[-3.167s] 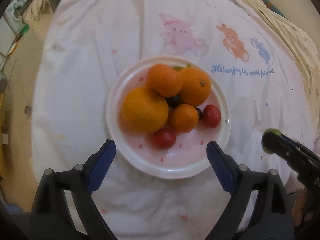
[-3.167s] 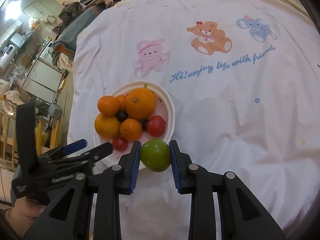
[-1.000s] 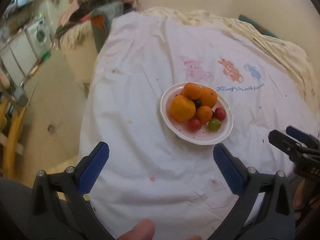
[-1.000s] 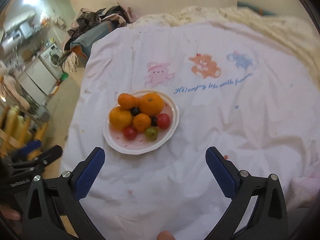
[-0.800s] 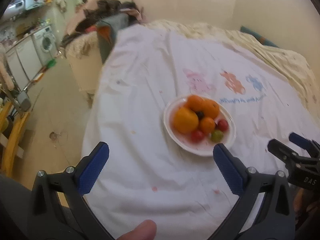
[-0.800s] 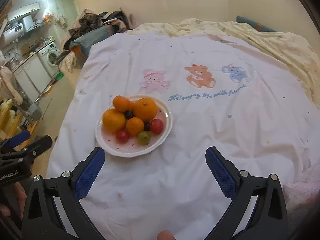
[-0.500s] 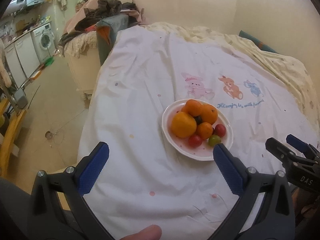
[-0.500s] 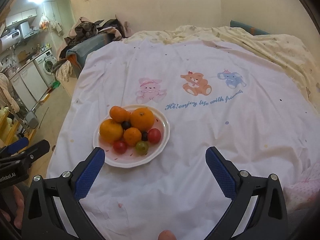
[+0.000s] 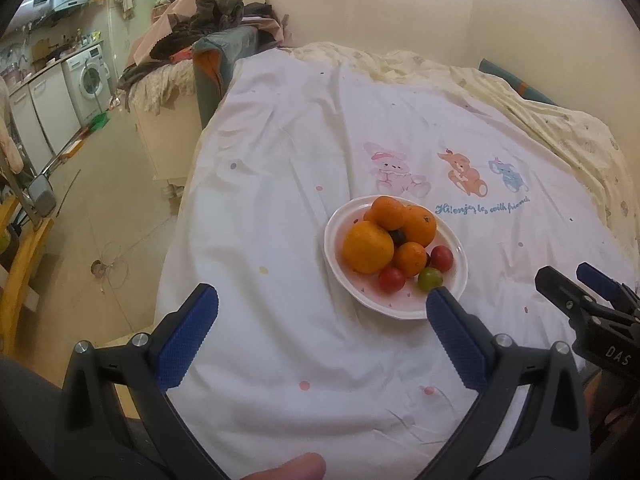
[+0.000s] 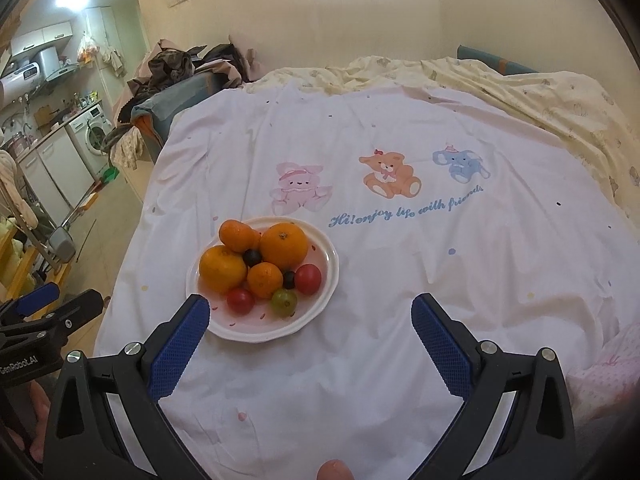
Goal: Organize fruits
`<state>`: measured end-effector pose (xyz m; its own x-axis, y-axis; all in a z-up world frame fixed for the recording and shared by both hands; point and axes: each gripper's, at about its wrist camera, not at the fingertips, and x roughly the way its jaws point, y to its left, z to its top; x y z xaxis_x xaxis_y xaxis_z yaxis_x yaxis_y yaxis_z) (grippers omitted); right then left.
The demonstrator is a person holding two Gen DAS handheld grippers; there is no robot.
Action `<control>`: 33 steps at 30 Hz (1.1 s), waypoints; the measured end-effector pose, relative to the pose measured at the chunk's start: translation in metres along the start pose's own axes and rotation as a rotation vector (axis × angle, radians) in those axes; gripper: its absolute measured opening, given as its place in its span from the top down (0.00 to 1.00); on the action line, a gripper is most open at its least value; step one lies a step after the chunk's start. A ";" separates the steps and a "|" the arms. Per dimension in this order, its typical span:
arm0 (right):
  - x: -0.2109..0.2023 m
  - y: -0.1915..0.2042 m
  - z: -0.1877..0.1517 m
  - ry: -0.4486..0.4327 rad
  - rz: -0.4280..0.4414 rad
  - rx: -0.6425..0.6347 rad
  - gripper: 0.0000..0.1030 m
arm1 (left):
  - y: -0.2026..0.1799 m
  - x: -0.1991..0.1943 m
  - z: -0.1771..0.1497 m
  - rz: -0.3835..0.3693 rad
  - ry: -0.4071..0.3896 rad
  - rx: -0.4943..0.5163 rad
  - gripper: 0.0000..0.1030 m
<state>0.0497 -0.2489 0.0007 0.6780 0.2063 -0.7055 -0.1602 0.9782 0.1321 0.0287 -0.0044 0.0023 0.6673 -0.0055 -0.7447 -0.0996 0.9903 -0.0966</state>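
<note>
Both the left gripper (image 9: pixel 320 316) and right gripper (image 10: pixel 310 320) hang wide-fingered and empty, since the fruits (image 10: pixel 260 268) sit piled on the plate (image 10: pixel 320 308) at eleven o'clock on the bed (image 10: pixel 440 280).

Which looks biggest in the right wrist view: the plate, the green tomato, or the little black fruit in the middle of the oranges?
1. plate, by far the largest: it holds all the fruit.
2. green tomato.
3. black fruit, the smallest, though oranges partly hide it, so its full size is unsure.
</note>
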 end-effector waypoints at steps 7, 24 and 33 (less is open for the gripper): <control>-0.001 0.001 0.000 -0.002 -0.004 -0.004 0.00 | -0.003 0.002 -0.001 -0.006 0.003 -0.001 0.00; -0.001 0.001 0.002 -0.003 -0.005 -0.007 0.00 | -0.001 0.001 -0.002 -0.010 0.009 -0.008 0.00; 0.000 0.000 0.003 -0.002 -0.008 -0.011 0.00 | 0.000 0.001 -0.003 -0.009 0.015 -0.006 0.00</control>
<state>0.0516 -0.2491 0.0031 0.6809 0.1990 -0.7048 -0.1631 0.9794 0.1190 0.0271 -0.0050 -0.0004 0.6570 -0.0167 -0.7537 -0.0979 0.9894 -0.1073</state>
